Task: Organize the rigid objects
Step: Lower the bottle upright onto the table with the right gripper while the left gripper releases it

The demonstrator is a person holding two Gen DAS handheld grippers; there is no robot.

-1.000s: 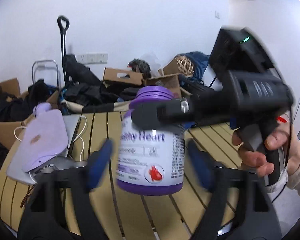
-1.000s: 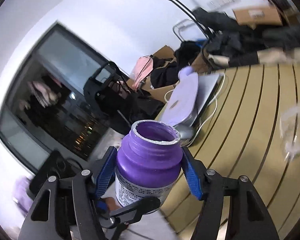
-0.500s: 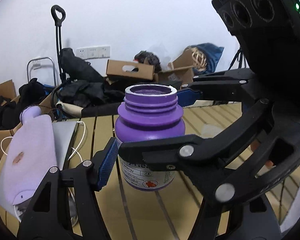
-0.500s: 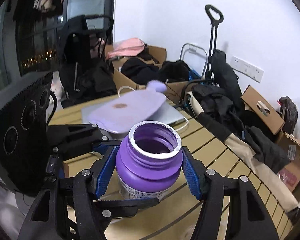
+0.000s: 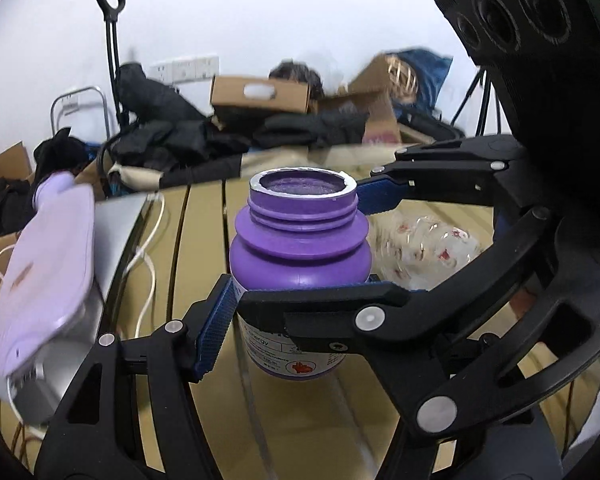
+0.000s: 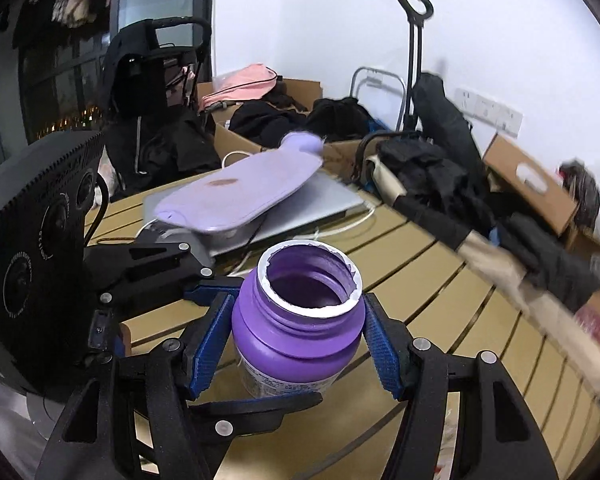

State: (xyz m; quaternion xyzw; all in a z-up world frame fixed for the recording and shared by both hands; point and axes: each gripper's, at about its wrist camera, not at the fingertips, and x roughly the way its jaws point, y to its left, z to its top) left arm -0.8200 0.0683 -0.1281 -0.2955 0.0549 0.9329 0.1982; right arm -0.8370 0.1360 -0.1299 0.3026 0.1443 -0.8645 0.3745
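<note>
Purple bottle (image 6: 298, 332), label half-hidden, gripped by both grippers' fingers (image 6: 211, 346).

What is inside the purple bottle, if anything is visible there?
The purple bottle has no cap. Through its open mouth only purple inner wall shows, with torn white foil on the rim. The bottom is in shadow, so any contents cannot be seen.

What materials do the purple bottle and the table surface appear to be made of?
Purple bottle: likely matte plastic, with moulded neck threads and a torn foil ring on its rim. Table: probably wood or wood-look slats, yellowish and smooth, with dark gaps between them.
</note>
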